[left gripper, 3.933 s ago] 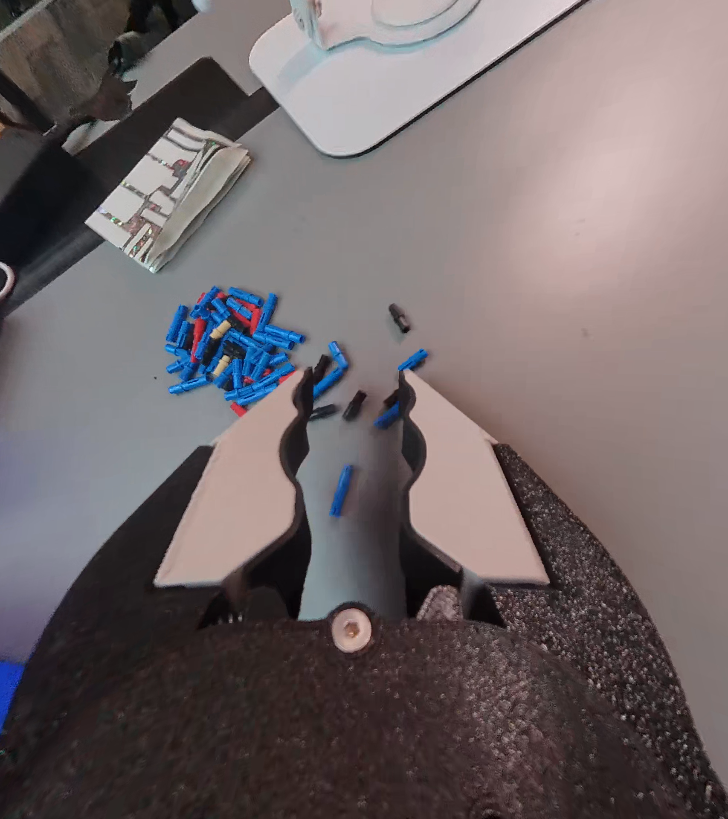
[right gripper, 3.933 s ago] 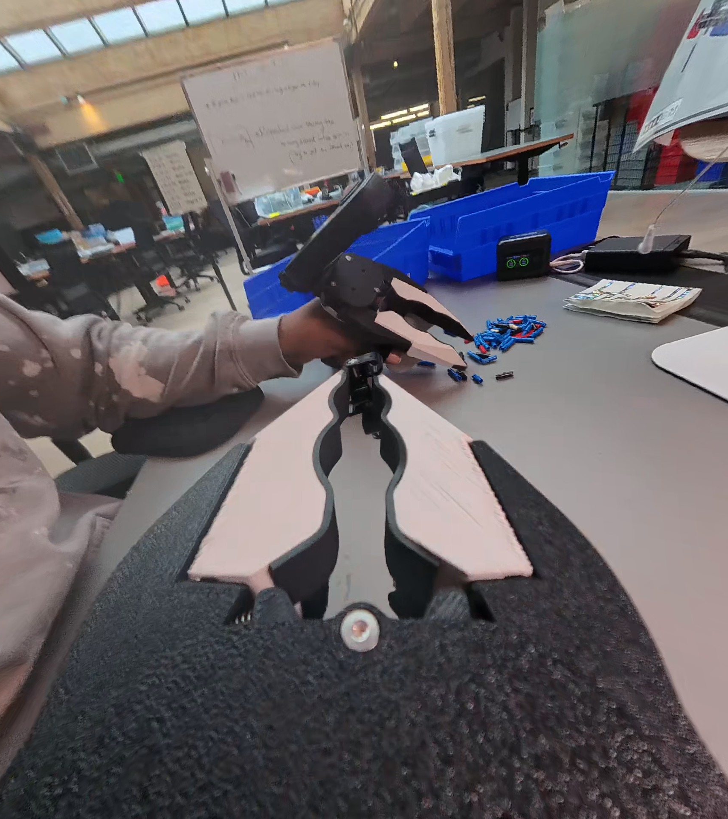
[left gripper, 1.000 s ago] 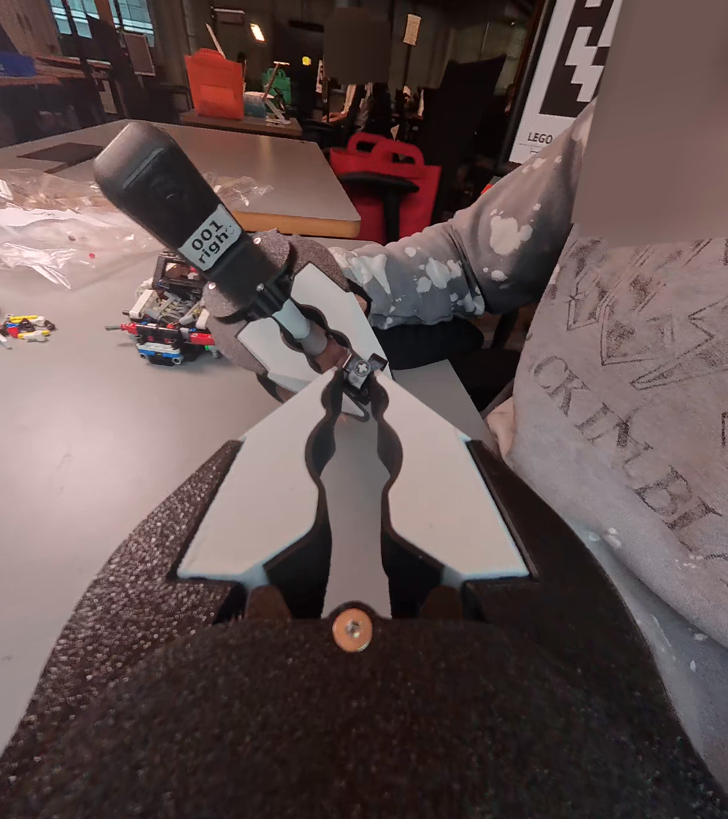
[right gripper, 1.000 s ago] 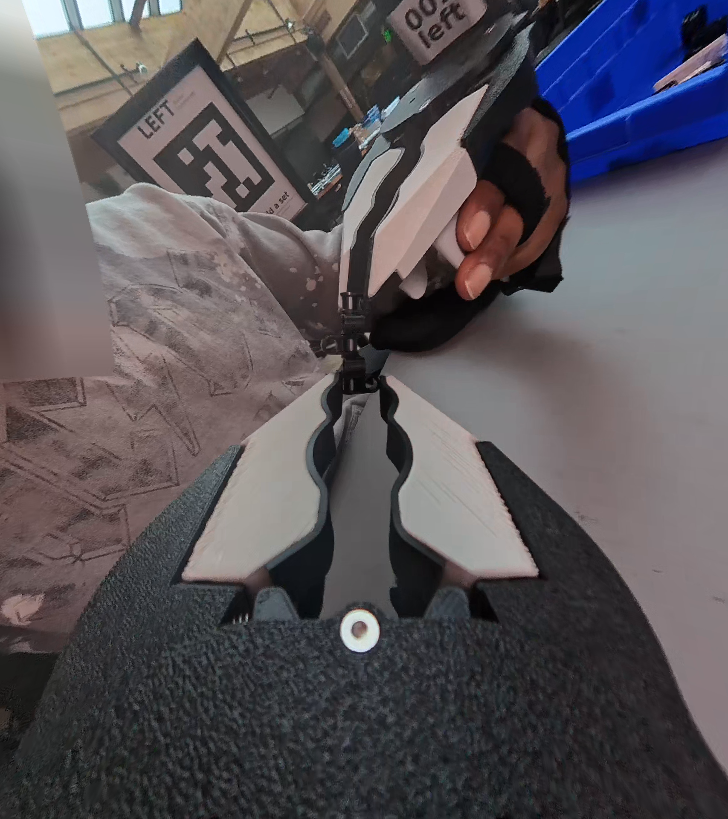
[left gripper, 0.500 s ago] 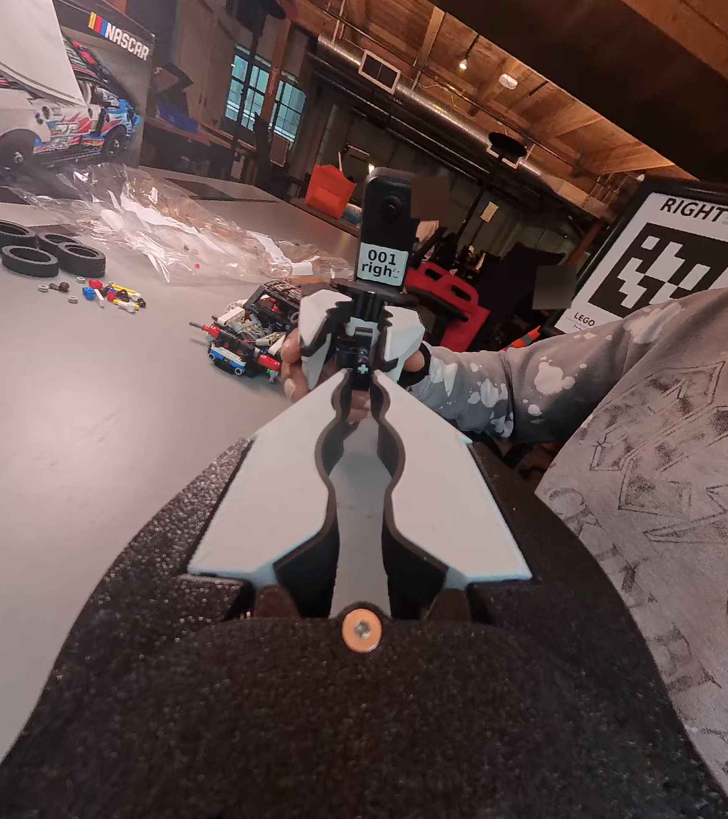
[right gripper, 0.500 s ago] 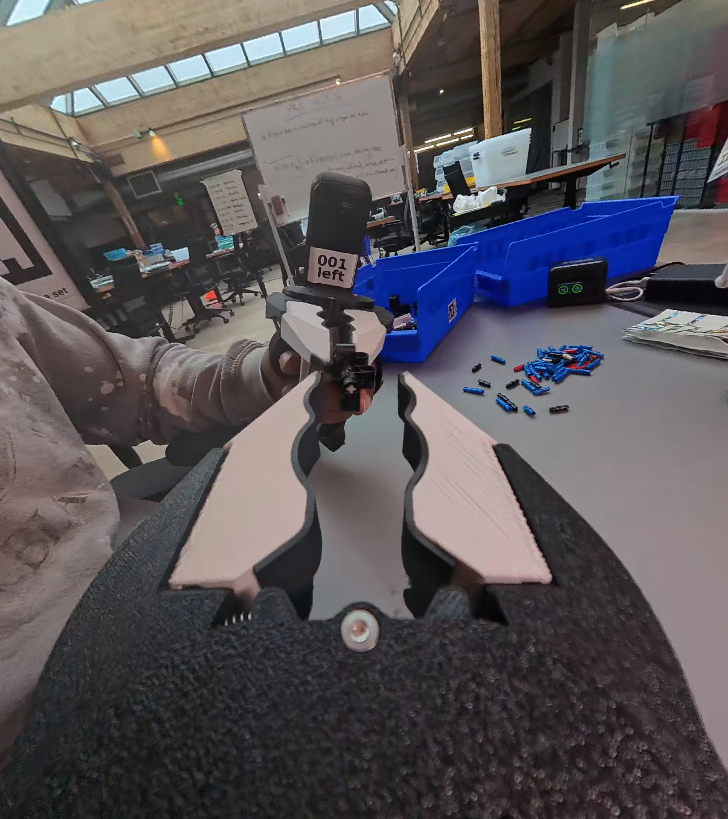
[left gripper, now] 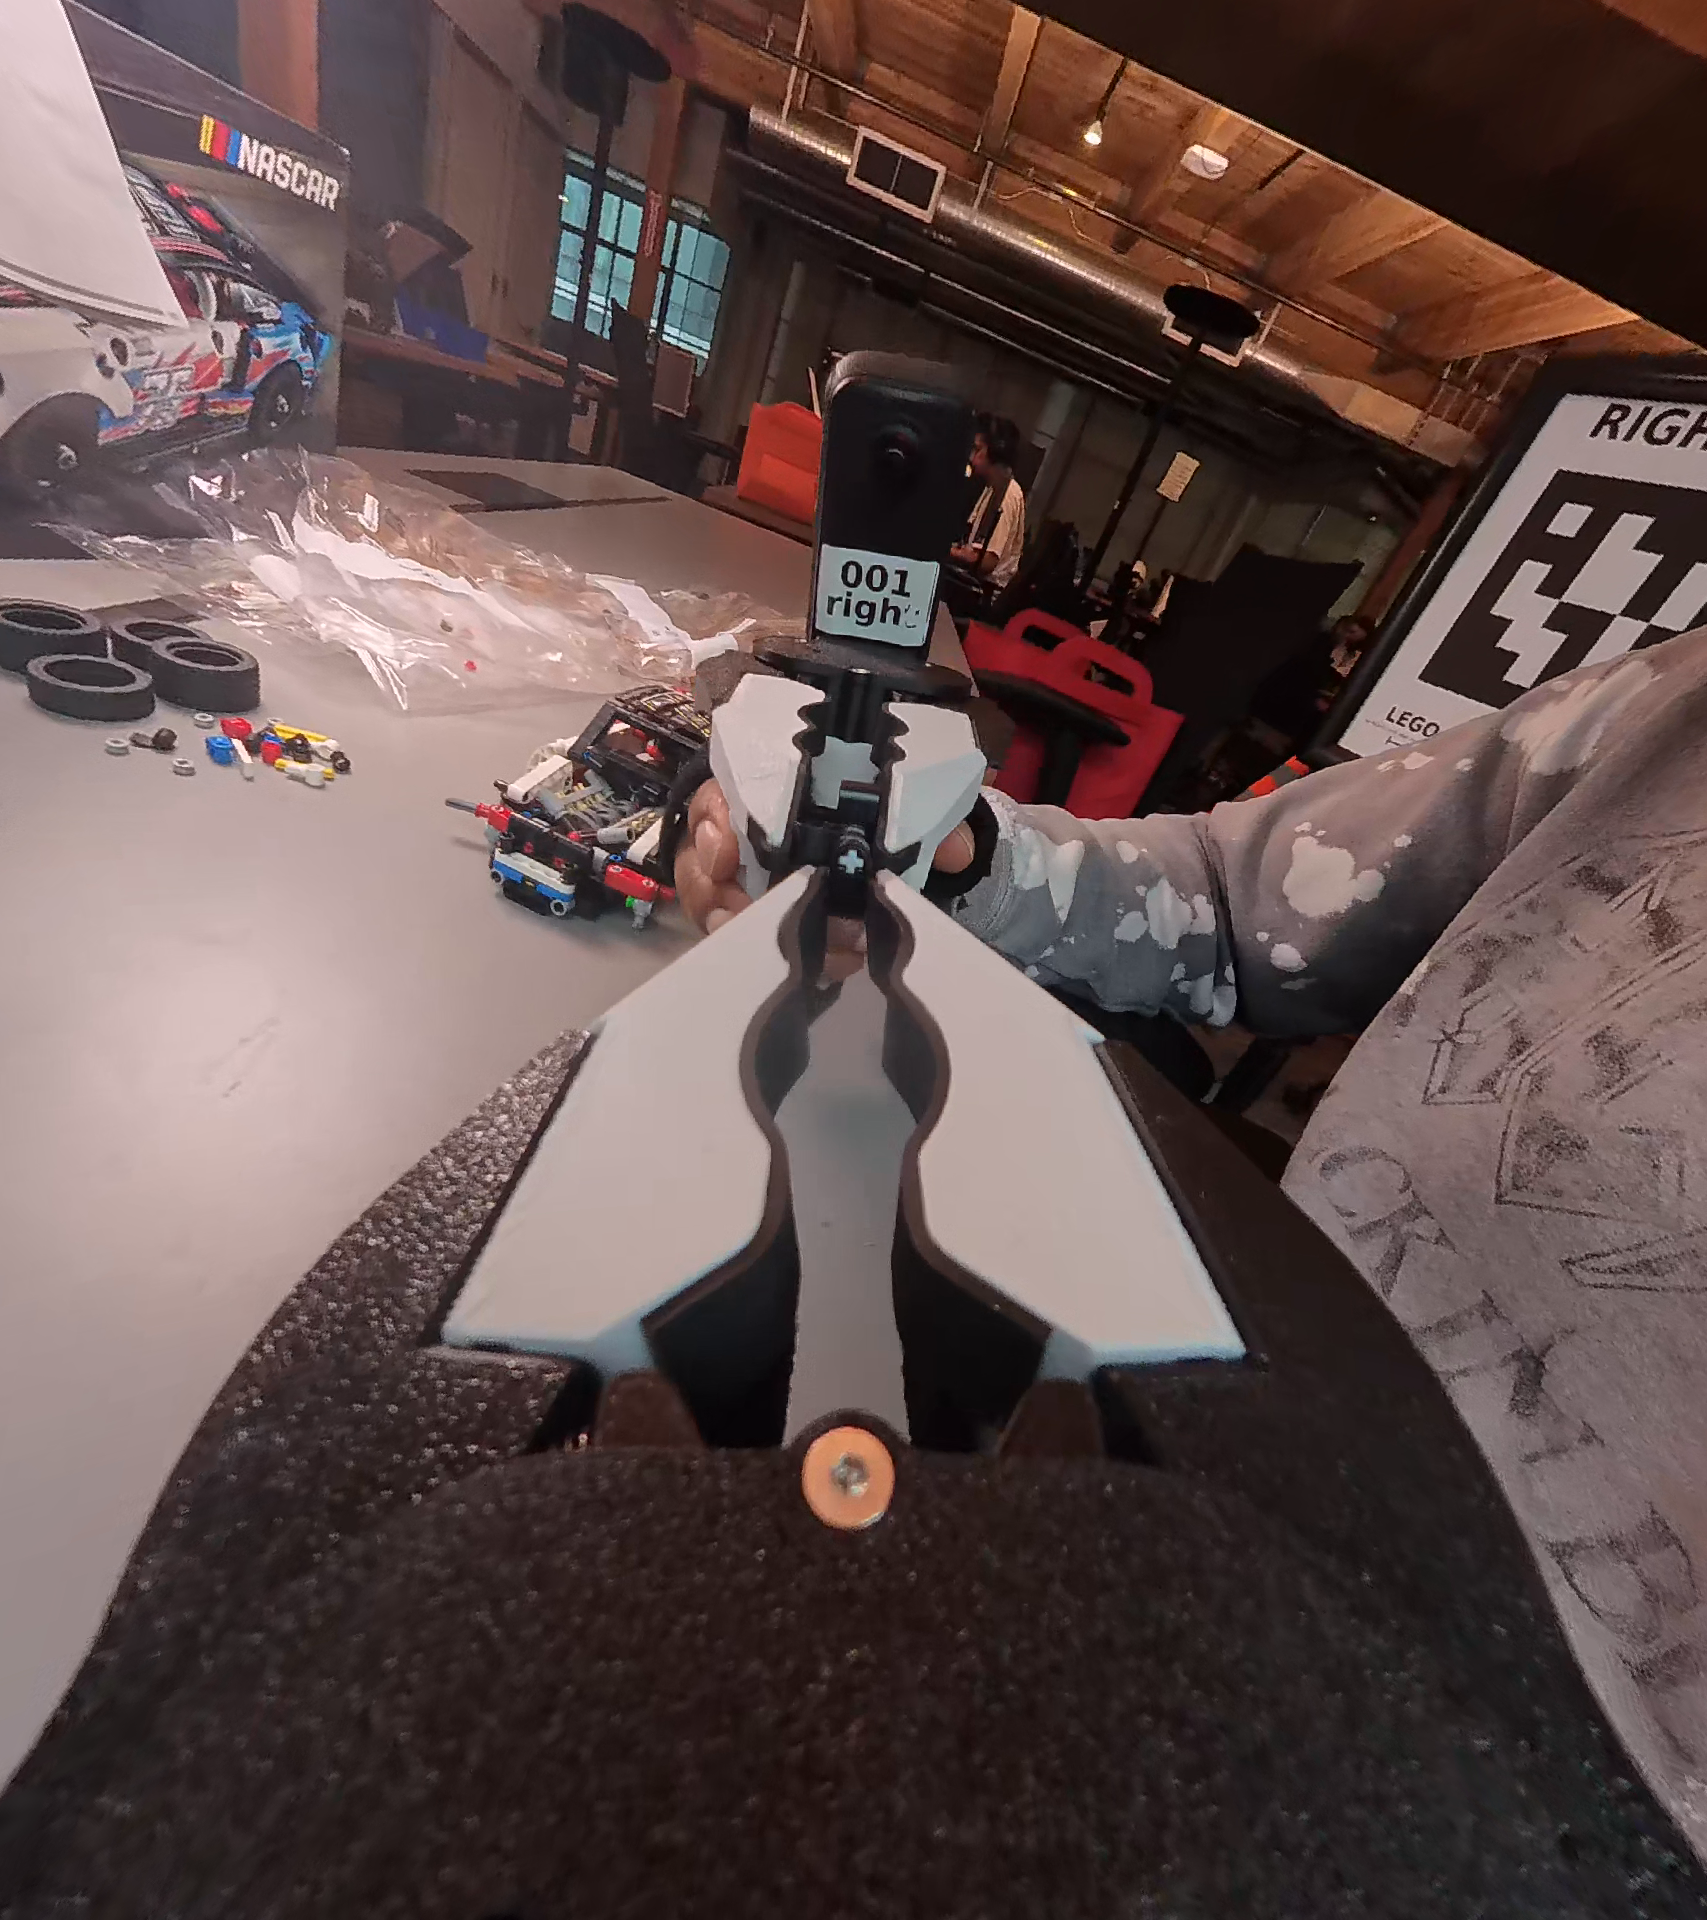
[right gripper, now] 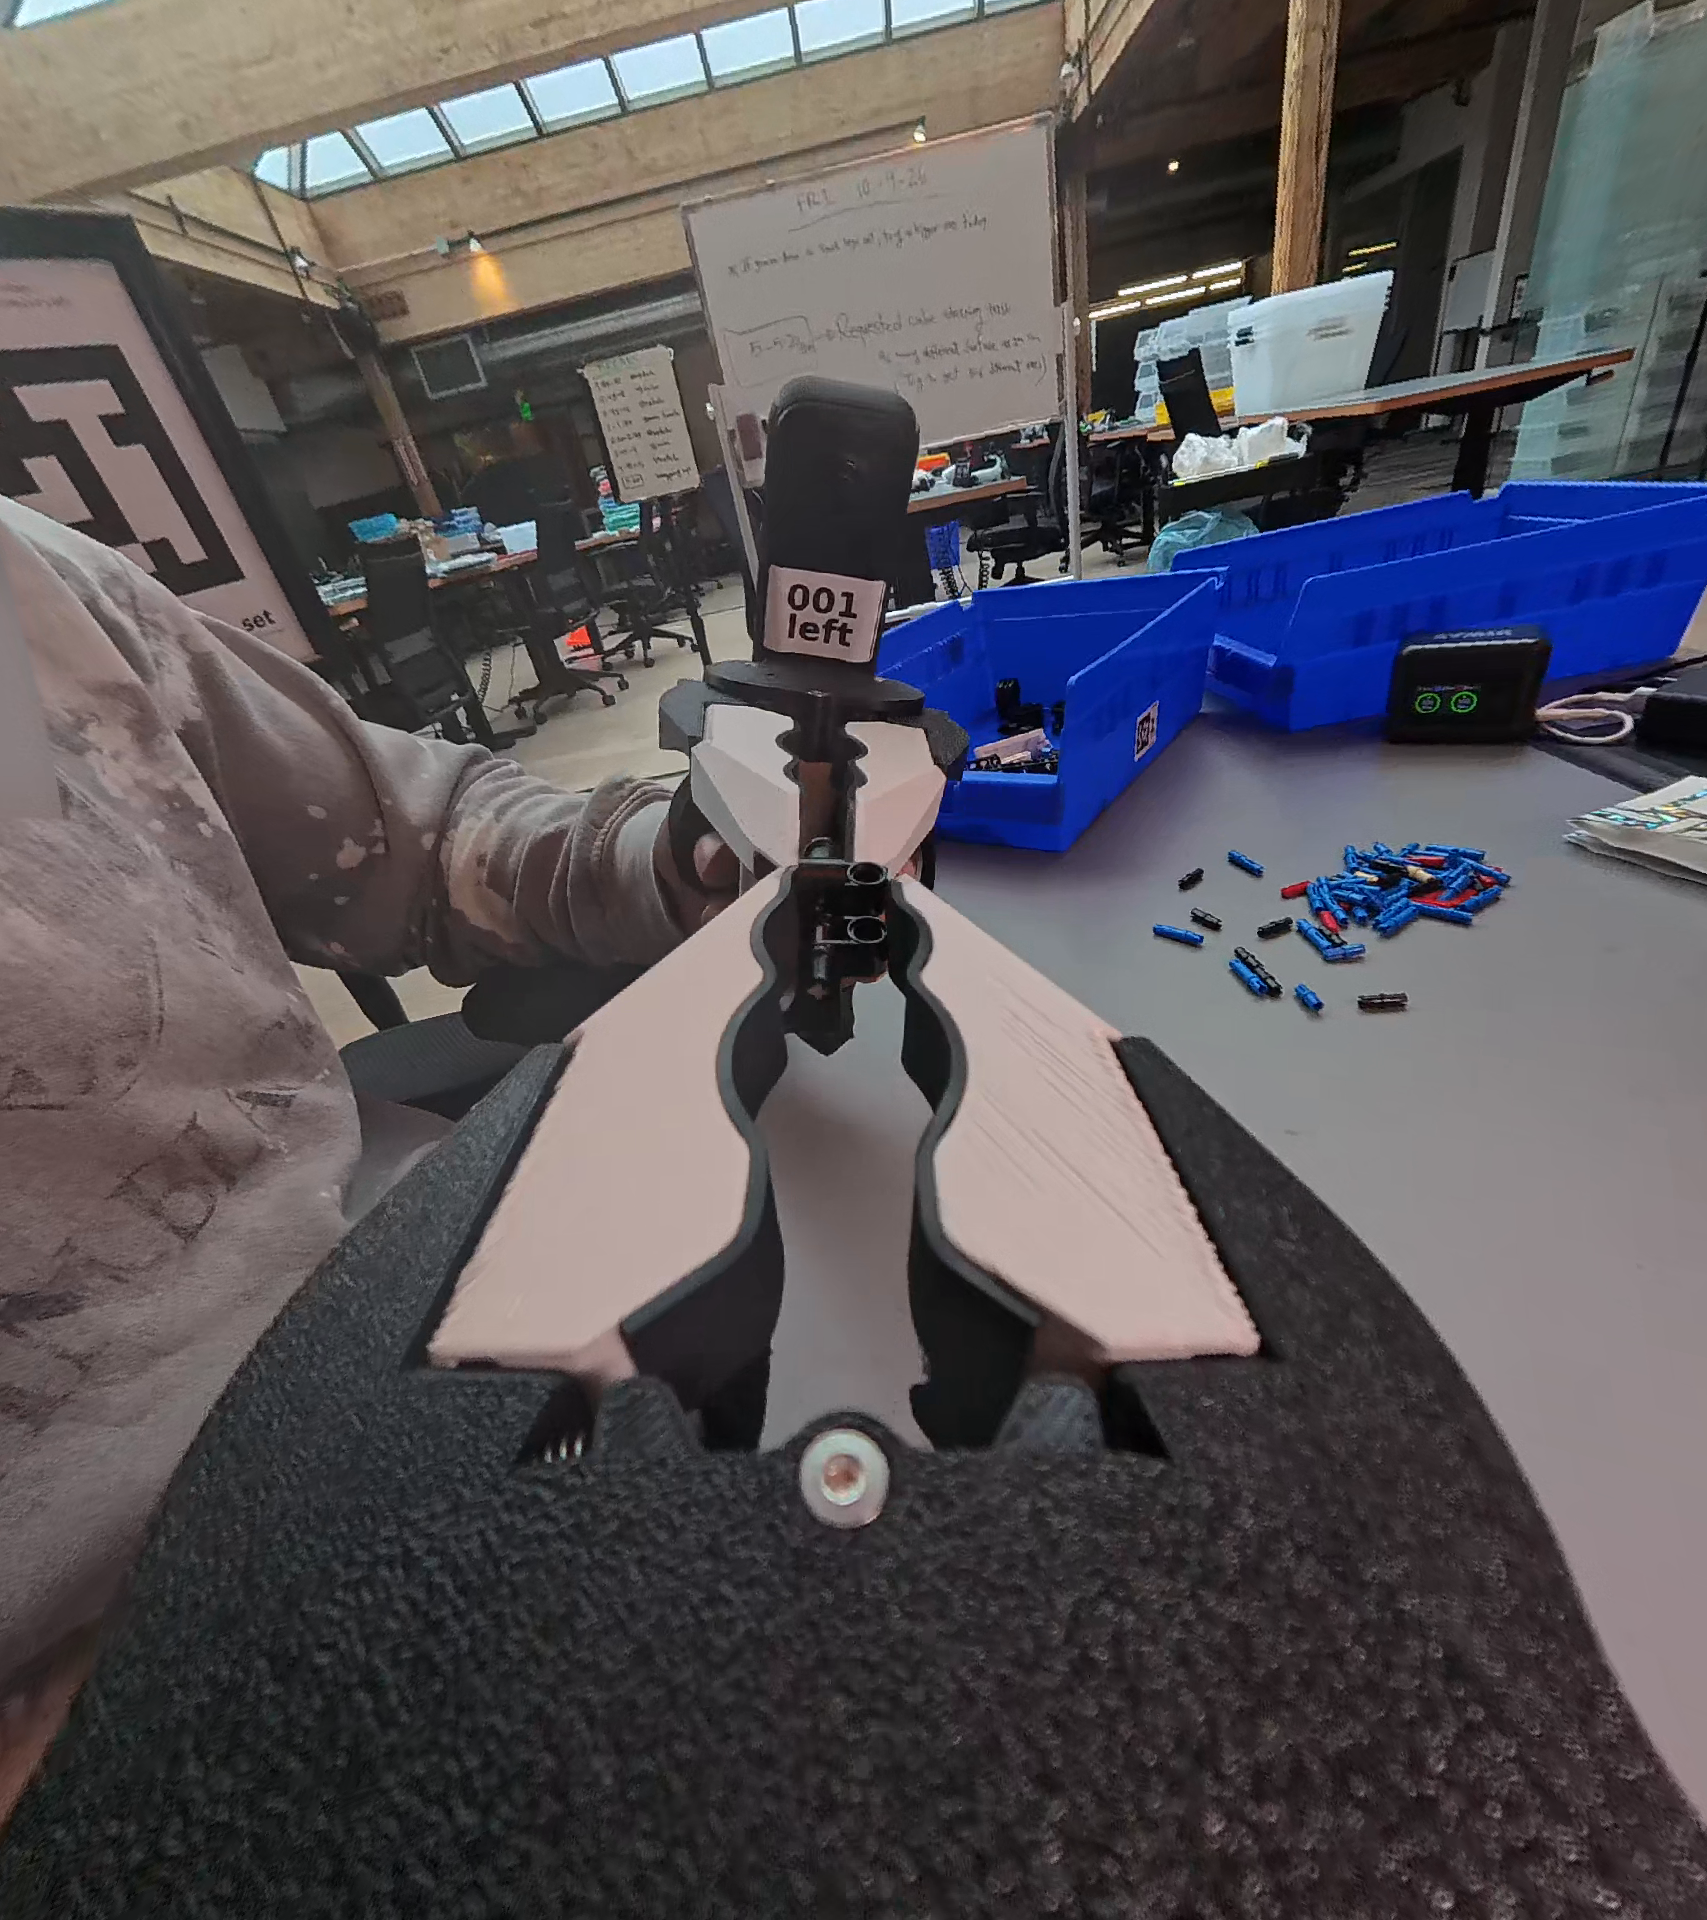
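Observation:
My left gripper (left gripper: 847, 896) is shut on a small black building piece (left gripper: 850, 862) and holds it in the air above the grey table (left gripper: 153, 987). My right gripper (right gripper: 844, 906) faces it tip to tip, its jaws closed on the same black piece (right gripper: 857, 902), which shows two round holes. Each gripper also shows head-on in the other's view: the right one in the left wrist view (left gripper: 844, 821), the left one in the right wrist view (right gripper: 818, 821). A person's hands hold both.
A partly built model car (left gripper: 579, 821), black tyres (left gripper: 116, 660), small loose parts (left gripper: 246, 748) and a clear plastic bag (left gripper: 392, 603) lie on the table. A pile of blue pins (right gripper: 1389, 894), blue bins (right gripper: 1057, 707) and a booklet (right gripper: 1701, 831) lie on the other side. Left and right tips are no more than a few centimetres apart.
The left gripper left the pin pile and came up to meet the right. In the last half second the right gripper went from open to closed on the black piece.

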{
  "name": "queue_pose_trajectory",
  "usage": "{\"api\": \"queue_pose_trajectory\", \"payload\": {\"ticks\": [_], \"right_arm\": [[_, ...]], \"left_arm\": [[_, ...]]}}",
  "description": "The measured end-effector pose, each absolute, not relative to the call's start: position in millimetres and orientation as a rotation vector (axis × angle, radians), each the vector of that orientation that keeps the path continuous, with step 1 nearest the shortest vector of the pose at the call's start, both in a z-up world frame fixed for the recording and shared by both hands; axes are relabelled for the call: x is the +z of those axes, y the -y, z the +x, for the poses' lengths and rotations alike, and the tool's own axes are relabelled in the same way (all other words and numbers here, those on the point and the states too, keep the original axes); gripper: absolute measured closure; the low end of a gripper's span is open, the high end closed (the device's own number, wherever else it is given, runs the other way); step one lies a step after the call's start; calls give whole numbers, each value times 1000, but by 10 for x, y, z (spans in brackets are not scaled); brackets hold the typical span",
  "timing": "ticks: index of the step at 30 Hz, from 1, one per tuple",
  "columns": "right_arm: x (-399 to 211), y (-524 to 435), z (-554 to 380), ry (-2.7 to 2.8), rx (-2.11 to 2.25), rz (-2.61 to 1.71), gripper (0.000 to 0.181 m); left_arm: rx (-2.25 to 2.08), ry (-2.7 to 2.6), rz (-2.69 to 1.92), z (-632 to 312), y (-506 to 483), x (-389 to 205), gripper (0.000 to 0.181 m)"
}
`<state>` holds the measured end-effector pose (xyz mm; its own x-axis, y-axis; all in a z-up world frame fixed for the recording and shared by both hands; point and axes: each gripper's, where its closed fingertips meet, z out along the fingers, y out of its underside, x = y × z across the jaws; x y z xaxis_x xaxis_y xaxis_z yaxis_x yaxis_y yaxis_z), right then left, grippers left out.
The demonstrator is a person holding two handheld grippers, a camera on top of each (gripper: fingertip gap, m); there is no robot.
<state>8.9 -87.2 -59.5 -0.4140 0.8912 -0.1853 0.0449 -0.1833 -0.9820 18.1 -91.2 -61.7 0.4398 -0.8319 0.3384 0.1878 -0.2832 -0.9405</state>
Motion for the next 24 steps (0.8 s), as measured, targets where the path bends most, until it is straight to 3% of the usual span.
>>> {"api": "queue_pose_trajectory", "payload": {"ticks": [13, 16, 24], "right_arm": [[-553, 789, 99, 1344, 1680, -1122, 166], [-491, 461, 353, 1188, 1728, -1163, 167], [-557, 868, 67, 1372, 1685, -1079, 166]], "left_arm": [[-1027, -528, -1480, 95, 854, -504, 176], [-997, -275, -1327, -702, 797, -108, 181], [-487, -672, -1810, -375, 550, -1105, 175]]}}
